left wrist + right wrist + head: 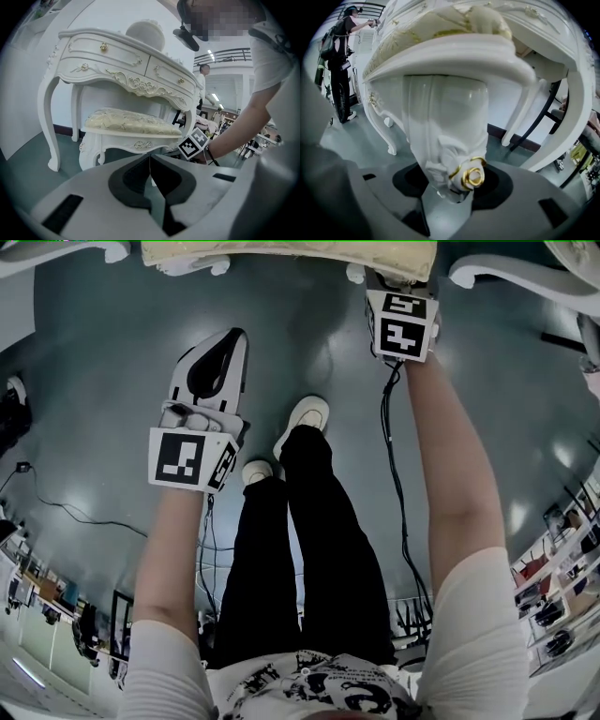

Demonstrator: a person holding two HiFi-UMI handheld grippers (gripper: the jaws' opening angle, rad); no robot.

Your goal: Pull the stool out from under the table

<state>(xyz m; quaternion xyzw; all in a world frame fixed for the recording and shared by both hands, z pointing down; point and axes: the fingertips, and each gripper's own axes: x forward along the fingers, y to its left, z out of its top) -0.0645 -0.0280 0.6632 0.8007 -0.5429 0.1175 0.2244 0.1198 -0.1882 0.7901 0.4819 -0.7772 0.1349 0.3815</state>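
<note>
– Now, what do we record for the right gripper?

– We find its jaws closed on the stool. The carved top of one leg, with its gilt rosette, fills the gap between them. We rate the hold as made.

– And the left gripper?

– Its jaws are pressed together with nothing between them. It hangs over bare floor, well apart from the stool, and we judge it has no part in the grasp.

– Where does the stool stand?

– Ahead of and above the left jaws we see the cushioned seat directly below the drawer front of the table, between the table's curved legs. In the head view only its near edge shows, just beyond the right jaws. We judge it to be tucked in; how far under we cannot tell.

– Progress, then?

– In our judgement the reach and the grip are done and the pull is not. What is left is to draw the stool back from the right jaws' side toward the person's shoes until the seat clears the table front.

– Any concerns?

– Two. The hold is on one corner only, so we expect the stool may swing about its far legs. The leg also looks glossy and rounded, so it may slip between the jaws.
</note>
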